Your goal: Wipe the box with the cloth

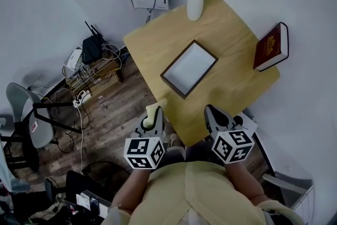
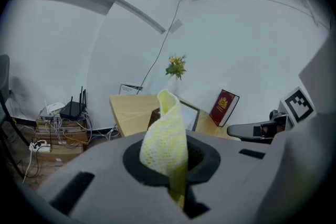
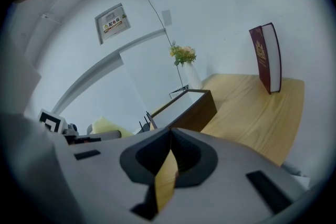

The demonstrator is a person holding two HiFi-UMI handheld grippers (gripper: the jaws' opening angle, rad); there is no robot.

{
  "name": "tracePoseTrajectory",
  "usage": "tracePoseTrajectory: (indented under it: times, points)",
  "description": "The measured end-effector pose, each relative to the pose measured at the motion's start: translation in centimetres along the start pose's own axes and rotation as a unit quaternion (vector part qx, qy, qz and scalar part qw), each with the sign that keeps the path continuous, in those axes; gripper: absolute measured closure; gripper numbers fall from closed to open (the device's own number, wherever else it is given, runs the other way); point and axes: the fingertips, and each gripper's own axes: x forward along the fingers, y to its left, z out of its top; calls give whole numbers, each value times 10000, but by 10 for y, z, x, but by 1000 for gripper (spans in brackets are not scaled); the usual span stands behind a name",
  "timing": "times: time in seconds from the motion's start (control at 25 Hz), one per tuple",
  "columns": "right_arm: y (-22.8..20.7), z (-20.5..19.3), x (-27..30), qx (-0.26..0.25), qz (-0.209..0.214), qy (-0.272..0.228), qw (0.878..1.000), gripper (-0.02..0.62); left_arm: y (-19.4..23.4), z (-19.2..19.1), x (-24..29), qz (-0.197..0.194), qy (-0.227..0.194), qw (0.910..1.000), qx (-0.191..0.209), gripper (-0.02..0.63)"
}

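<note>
The box [image 1: 188, 68], a shallow dark-brown tray with a white inside, lies in the middle of the wooden table [image 1: 231, 87]. My left gripper [image 1: 154, 119] hovers at the table's near edge, short of the box, and is shut on a yellow knitted cloth [image 1: 153, 109]. In the left gripper view the cloth [image 2: 164, 136] stands up from the closed jaws and hides part of the box [image 2: 190, 114]. My right gripper [image 1: 211, 112] hangs beside it, shut with nothing in it. In the right gripper view the box [image 3: 185, 107] is ahead and slightly left.
A white vase of flowers [image 1: 195, 3] stands at the table's far corner. A red book [image 1: 271, 46] stands upright at the right edge. On the wooden floor to the left are a router and cables [image 1: 92, 58] and a grey chair [image 1: 26, 113].
</note>
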Motion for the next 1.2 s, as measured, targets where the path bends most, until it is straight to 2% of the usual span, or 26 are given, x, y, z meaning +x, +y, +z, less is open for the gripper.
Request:
tracePoseTrajectory:
  times: [0.24, 0.6, 0.96, 1.2]
  points:
    - [-16, 18, 16, -135, 175, 140, 9997, 565, 19, 9, 10, 703, -117, 9972, -212, 581]
    - [-32, 47, 48, -313, 670, 300, 9968, 566, 29, 24, 38, 1322, -338, 9900, -362, 581]
    - [-29, 62, 78, -411, 1264, 478, 9900, 566, 38, 21, 59, 1728, -282, 9834, -468, 581]
    - [-20, 60, 87, -447, 1585, 626, 9844, 565, 42, 13, 76, 1696, -114, 9841, -514, 581]
